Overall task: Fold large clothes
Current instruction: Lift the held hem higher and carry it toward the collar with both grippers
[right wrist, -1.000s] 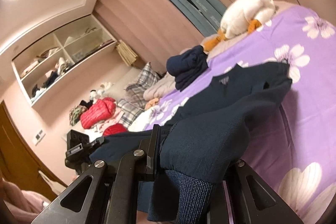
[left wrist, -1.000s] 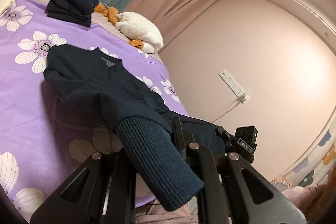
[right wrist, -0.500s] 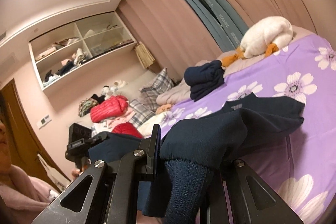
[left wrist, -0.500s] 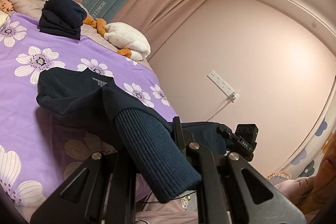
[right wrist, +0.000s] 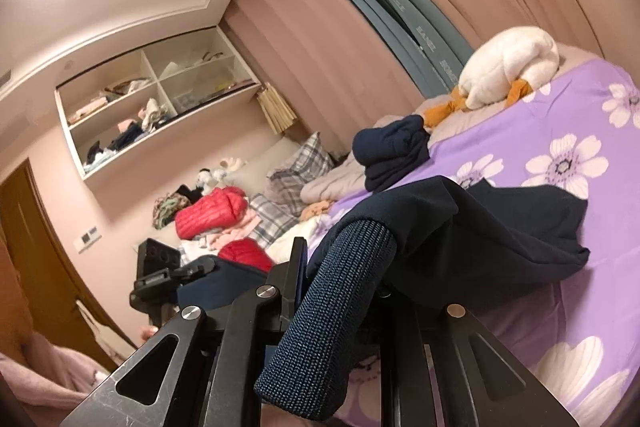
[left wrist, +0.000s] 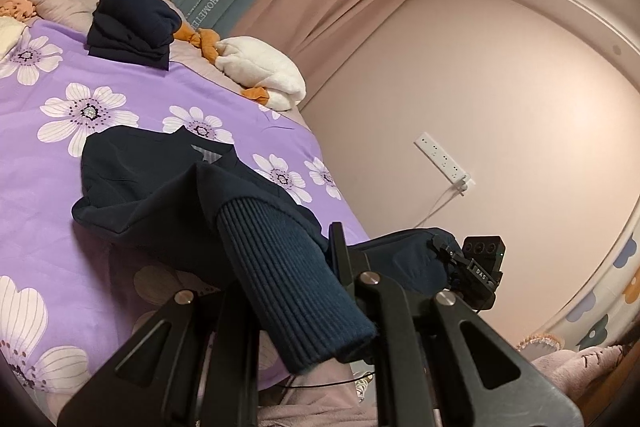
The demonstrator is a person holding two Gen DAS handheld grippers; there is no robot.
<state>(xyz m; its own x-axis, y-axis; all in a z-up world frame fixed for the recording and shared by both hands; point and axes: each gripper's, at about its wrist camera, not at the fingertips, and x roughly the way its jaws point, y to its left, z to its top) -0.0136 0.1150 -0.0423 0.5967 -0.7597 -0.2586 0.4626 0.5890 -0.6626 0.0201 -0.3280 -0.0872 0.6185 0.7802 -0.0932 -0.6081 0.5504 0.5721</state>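
Navy sweater (left wrist: 168, 183) with collar end on the purple floral bed (left wrist: 60, 155), hem end lifted. Left gripper (left wrist: 304, 291) and right gripper (right wrist: 340, 291) each have fingers closed on a ribbed cuff with body fabric. Risk: uneven tension between the hands could skew the fold; bunched cloth may slip out.

Matt navy sweater (left wrist: 160, 183) (ribbed-knit cuff (left wrist: 292, 291)), cloth.
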